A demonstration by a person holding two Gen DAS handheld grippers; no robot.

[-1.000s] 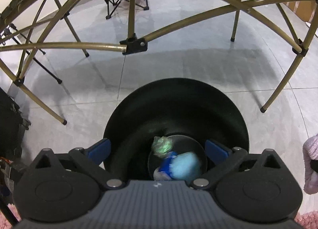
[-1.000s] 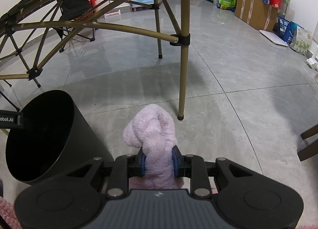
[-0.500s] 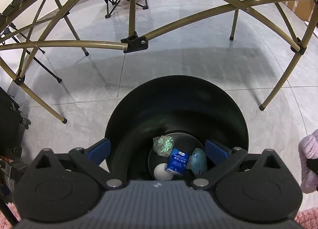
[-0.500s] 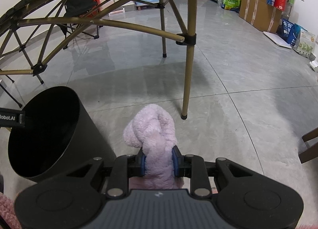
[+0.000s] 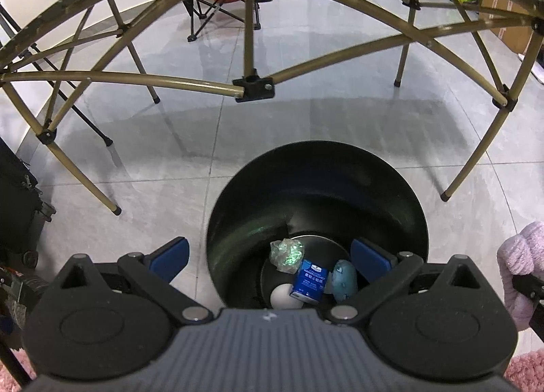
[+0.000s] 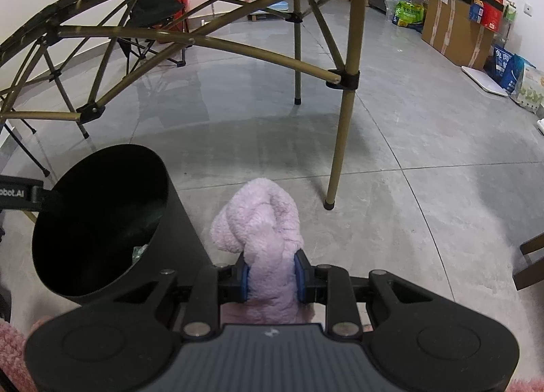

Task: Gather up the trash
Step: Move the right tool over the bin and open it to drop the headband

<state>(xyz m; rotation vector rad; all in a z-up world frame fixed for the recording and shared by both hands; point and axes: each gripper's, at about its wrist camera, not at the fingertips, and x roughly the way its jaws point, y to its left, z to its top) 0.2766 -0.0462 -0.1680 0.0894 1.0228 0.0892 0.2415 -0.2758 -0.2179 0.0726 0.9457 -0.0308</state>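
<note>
My right hand-held gripper (image 6: 272, 276) clenches a pink fluffy cloth (image 6: 261, 232) just right of the black bin (image 5: 316, 194). My left hand-held gripper (image 5: 270, 252) hangs released above the bin's trash: a blue carton (image 5: 310, 281), a white ball (image 5: 284, 296).

A glossy grey tiled floor (image 6: 408, 160) carries a round black plastic trash bin (image 6: 176, 222), the capped feet of a gold metal folding-table frame (image 6: 329, 202), and brown cardboard boxes (image 6: 452, 31) by the wall.

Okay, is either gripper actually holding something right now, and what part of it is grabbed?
The right gripper is shut on the pink fluffy cloth, pinching its lower, narrower part. The left gripper is open, holding nothing.
</note>
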